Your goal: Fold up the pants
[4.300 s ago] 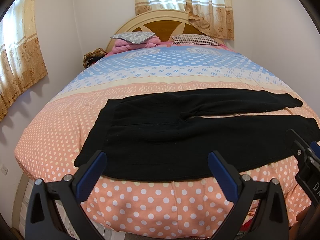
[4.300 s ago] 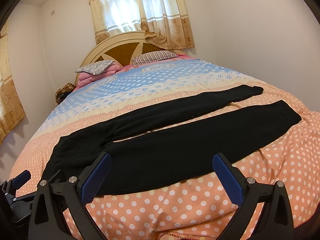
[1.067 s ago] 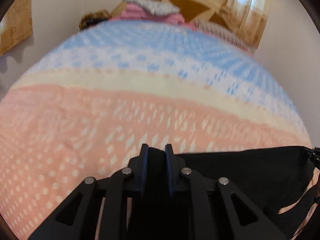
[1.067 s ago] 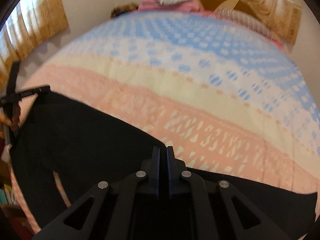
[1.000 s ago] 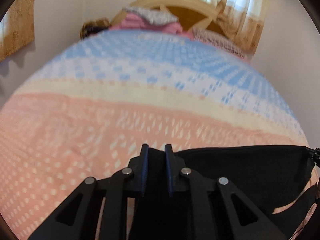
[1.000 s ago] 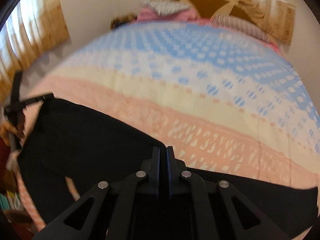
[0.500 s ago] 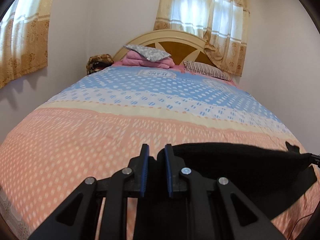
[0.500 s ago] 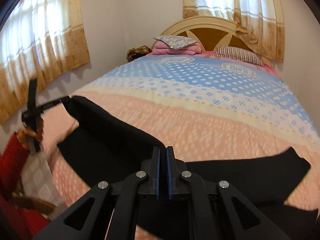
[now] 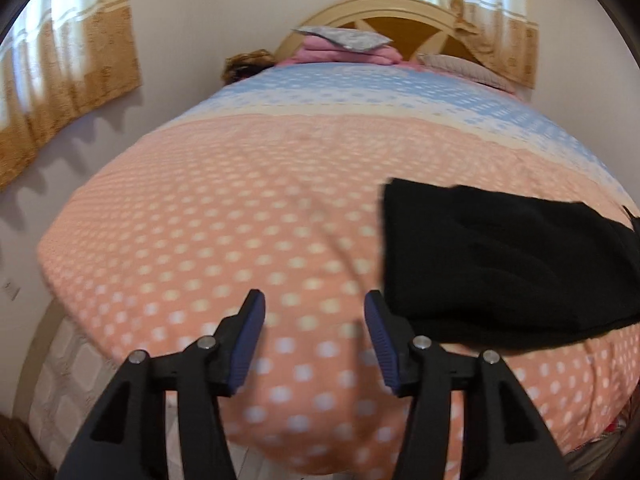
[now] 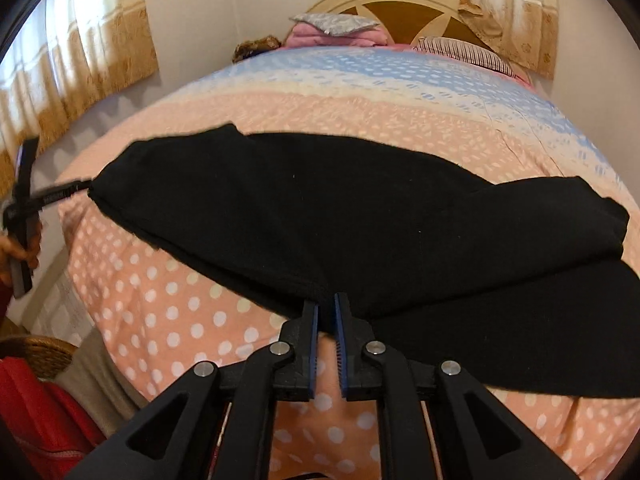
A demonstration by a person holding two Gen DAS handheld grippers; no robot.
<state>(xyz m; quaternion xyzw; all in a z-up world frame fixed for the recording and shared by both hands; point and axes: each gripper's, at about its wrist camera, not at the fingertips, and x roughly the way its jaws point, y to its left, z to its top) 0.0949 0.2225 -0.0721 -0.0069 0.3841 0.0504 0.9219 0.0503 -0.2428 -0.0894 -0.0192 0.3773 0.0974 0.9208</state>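
On the near edge of the bed (image 10: pixel 168 316), black pants (image 10: pixel 360 220): soft, limp; best pinched at corners. Left gripper (image 9: pixel 314 340) just opened, empty; right gripper (image 10: pixel 326 314) easing apart, hem between.

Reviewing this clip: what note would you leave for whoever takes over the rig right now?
Left claw: open, jaws just opened, nothing between them. It hovers over bare bedspread, left of the pants.
Right claw: jaws just opening, slightly apart, the pants' near edge between the tips.
Pants: black, lying on the bedspread, doubled over once, layers uneven at the right end.
Left to do: probably let go fully, square up the layers, then fold across.
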